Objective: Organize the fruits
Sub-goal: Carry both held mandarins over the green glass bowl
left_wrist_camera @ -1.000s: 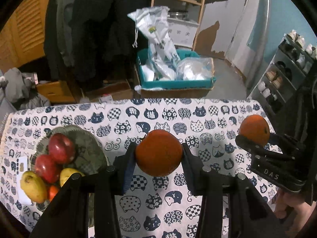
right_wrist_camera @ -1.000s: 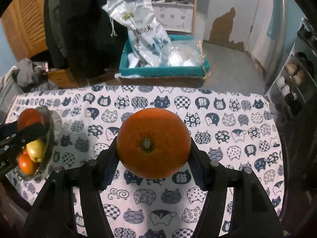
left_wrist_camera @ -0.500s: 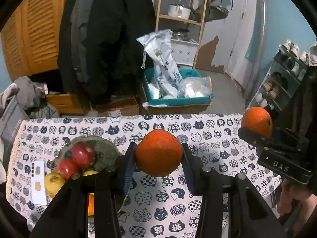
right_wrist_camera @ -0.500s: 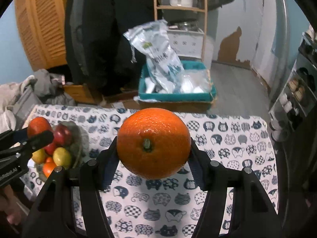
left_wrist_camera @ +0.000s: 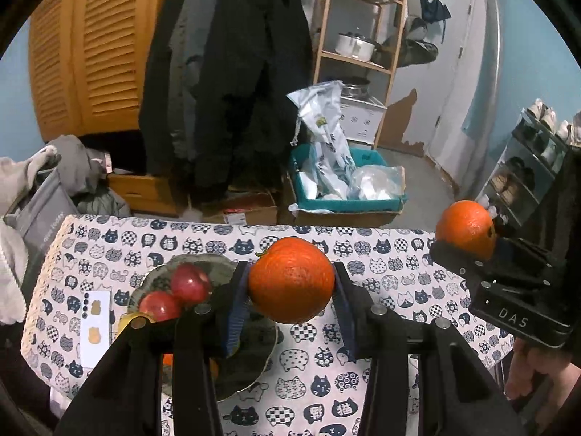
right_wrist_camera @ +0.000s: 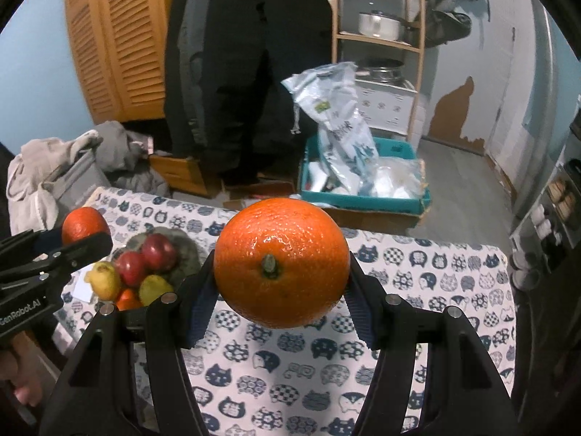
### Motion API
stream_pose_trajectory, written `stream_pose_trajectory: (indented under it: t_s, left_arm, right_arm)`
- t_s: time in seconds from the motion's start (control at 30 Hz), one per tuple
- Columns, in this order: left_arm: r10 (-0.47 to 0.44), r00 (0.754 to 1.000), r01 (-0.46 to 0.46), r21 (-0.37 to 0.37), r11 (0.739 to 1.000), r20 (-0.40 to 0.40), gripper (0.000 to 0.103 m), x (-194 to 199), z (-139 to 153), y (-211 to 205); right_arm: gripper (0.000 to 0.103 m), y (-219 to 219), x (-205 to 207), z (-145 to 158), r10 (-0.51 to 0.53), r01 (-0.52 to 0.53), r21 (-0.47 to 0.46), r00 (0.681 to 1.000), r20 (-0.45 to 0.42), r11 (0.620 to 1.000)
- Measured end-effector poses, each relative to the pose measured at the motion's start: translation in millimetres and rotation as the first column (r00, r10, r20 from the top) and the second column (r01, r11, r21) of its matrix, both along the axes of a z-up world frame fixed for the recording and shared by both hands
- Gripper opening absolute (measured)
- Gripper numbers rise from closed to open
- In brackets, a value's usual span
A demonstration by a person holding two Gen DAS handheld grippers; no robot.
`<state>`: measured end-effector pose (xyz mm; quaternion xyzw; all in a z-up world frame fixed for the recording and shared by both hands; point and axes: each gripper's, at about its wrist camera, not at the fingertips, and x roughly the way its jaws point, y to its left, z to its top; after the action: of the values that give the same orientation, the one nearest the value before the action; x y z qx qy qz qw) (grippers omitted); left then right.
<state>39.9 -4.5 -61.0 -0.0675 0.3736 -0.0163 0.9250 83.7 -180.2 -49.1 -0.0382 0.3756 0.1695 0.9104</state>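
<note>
left wrist view has the left gripper (left_wrist_camera: 290, 312) closed on an orange (left_wrist_camera: 291, 279), the padded jaws pressing its two sides at the widest part, held in the air above the surface (left_wrist_camera: 381, 265) with its cat-print cloth. right wrist view has the right gripper (right_wrist_camera: 279, 287) closed the same way on a larger orange (right_wrist_camera: 281, 261), stem end facing the camera, also clear of the cloth.

both fruits look firm and round, fairly light, with a pebbled skin that should give the pads some bite. a round shape can roll out if pinched off-centre, so a hold across the middle, as here, seems the safe one. hard squeezing would likely bruise or split the peel.

the plate (left_wrist_camera: 214, 267) of fruit sits at the left of the surface. from the left wrist much of it is hidden behind the jaws; two red apples (left_wrist_camera: 174, 294) show clearly, with only slivers of yellow and orange below. the right wrist view shows the pile more fully: red apples, two yellow fruits (right_wrist_camera: 105, 279) and a small orange one. each view also catches the other gripper from the side with its orange.
</note>
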Motion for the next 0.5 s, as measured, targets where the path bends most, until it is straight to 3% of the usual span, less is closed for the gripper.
stream_pose_trajectory:
  t_s: [0.27,0.5]
  left_arm:
    - [0.046,0.999,-0.046,-0.001,0.999,0.0,0.045,-6.3,-2.1,23.7]
    - [0.094,0.995,-0.094,0.002,0.996,-0.043,0.045,-3.9,-21.5,50.7]
  right_arm:
    - [0.064,30.8,3.8,-1.9,0.046,-0.046,0.005,0.999,-0.013,0.999]
    - [0.064,60.7,15.9,-12.8,0.083,-0.082,0.016,0.996,-0.045,0.997]
